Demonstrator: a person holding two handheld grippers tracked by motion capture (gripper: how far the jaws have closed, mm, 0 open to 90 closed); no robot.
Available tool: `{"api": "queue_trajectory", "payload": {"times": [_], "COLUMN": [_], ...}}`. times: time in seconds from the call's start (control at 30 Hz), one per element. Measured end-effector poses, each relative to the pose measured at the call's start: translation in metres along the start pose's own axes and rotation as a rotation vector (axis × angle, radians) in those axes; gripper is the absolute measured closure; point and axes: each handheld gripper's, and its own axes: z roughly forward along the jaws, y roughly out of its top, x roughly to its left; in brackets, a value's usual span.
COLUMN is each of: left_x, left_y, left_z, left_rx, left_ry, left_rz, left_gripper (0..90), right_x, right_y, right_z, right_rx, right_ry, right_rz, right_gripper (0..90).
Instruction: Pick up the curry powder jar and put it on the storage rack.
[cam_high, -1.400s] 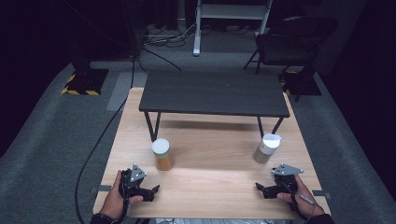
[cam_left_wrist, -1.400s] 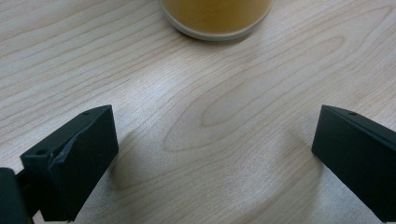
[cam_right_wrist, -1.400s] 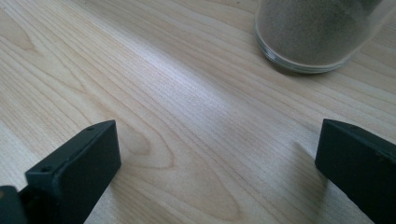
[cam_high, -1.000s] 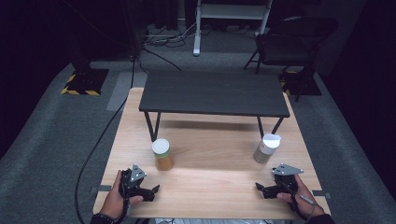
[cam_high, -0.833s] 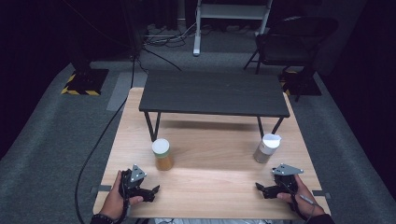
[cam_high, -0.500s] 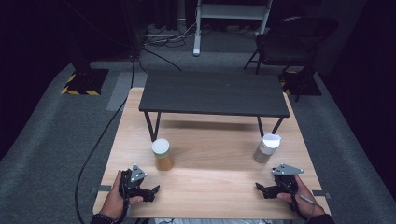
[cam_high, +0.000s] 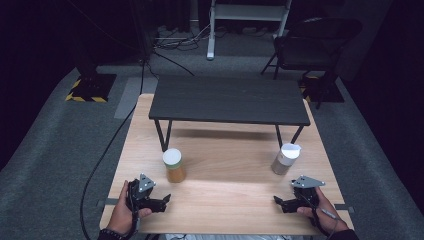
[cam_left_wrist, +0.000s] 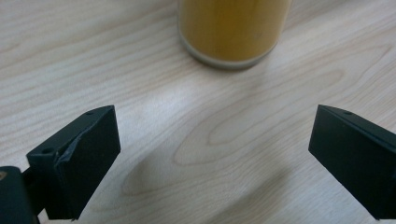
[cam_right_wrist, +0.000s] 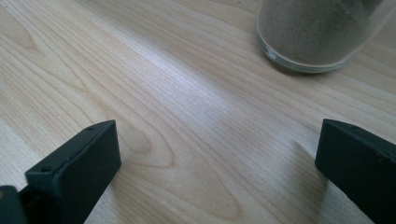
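Both tools rest released on the light wooden table: left tool near the amber white-lidded jar, right tool near the grey sand-filled glass jar. Risk: an off-centre approach could topple either upright jar.

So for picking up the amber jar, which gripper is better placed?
Left. The left gripper rests open on the table just short of the amber jar, which stands ahead of its jaws. The right gripper sits across the table, facing the grey jar.
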Motion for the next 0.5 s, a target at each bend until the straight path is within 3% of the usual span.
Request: {"api": "queue_trajectory", "payload": {"times": [0.2,0.5], "left_x": [-0.010,-0.016], "left_y": [0.005,0.012], "left_z": [-0.010,-0.013], "left_rx": [-0.056,-0.103], "left_ry": [0.035,0.032], "left_rz": [0.004,0.018], "left_gripper": [1.7,1.7], "right_x": [0.000,0.000], "right_y": [0.000,0.000], "right_z": [0.000,0.000], "right_rx": [0.000,0.000], "right_ry": [0.001,0.001], "right_rz": [-0.001,-0.001], "right_gripper": [0.0,0.0]}}
